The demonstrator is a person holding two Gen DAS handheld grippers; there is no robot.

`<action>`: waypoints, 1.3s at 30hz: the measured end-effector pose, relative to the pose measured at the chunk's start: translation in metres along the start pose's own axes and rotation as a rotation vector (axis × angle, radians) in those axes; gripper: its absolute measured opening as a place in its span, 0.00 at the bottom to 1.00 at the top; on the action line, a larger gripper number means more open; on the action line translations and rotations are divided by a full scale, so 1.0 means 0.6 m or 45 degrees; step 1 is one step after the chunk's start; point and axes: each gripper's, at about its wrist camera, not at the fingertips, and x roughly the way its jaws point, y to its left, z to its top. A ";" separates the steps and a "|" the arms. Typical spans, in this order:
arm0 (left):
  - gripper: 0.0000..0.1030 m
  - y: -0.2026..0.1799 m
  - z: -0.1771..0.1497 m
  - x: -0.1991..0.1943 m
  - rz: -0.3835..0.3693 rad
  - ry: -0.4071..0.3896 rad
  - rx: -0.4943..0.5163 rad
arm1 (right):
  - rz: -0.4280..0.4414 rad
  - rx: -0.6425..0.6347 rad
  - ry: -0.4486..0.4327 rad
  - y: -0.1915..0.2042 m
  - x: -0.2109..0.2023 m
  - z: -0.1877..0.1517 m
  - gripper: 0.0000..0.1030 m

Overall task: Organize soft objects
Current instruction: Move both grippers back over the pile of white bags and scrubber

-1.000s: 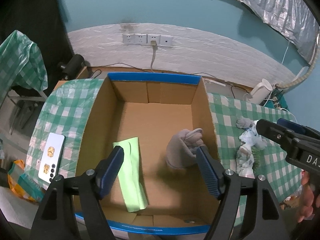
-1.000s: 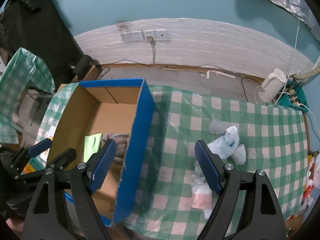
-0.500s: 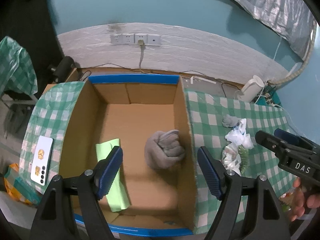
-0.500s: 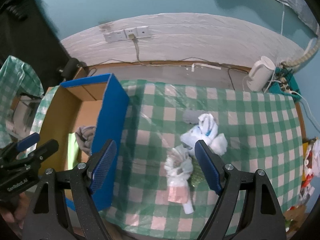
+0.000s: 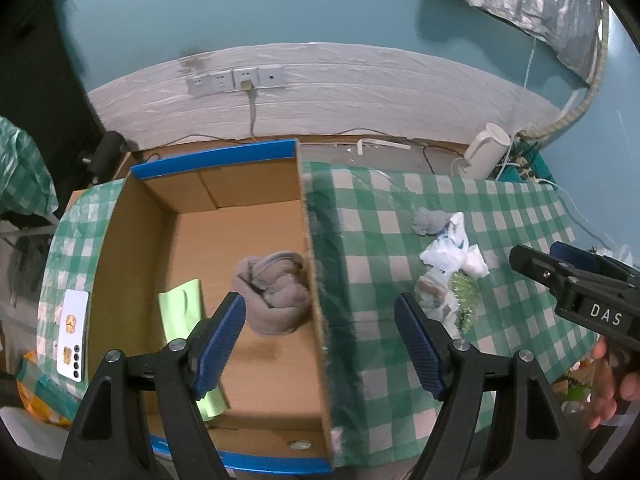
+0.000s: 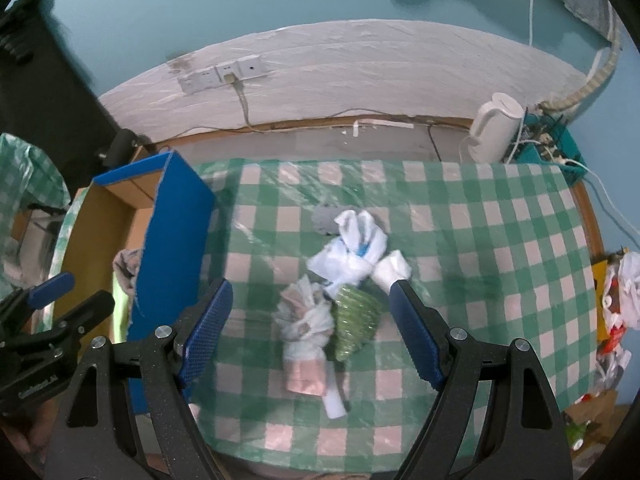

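A blue-rimmed cardboard box [image 5: 310,264] stands on the left of the checked table. Inside lie a rolled grey cloth [image 5: 276,292] and a light green cloth [image 5: 182,312]. On the tablecloth right of the box lies a heap: a small grey roll [image 6: 326,220], a white and blue bundle [image 6: 352,252], a pink-white bundle [image 6: 306,328] and a green ribbed one [image 6: 354,324]. My left gripper [image 5: 320,344] is open and empty above the box's right wall. My right gripper [image 6: 310,336] is open and empty above the heap.
A white phone [image 5: 72,340] lies on the table left of the box. A white kettle [image 6: 496,128] and cables stand at the back right. Wall sockets [image 6: 224,74] are behind. Bags [image 6: 620,292] hang past the right table edge.
Both grippers have moved right. The left one went from over the box's middle to over its right wall. The right one went from the box's edge to above the heap.
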 end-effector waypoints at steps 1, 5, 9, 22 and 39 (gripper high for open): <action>0.76 -0.007 0.000 0.002 -0.004 0.000 0.010 | -0.002 0.009 0.001 -0.007 0.000 -0.001 0.79; 0.76 -0.031 -0.001 0.009 -0.004 0.011 0.041 | -0.015 0.030 0.010 -0.026 0.003 -0.007 0.79; 0.76 -0.052 -0.001 0.021 -0.001 0.030 0.063 | -0.024 0.055 0.020 -0.043 0.006 -0.010 0.79; 0.76 -0.118 -0.014 0.065 0.006 0.098 0.125 | -0.058 0.097 0.075 -0.085 0.035 -0.022 0.79; 0.76 -0.148 -0.020 0.138 -0.012 0.198 0.102 | -0.122 0.115 0.177 -0.110 0.097 -0.032 0.79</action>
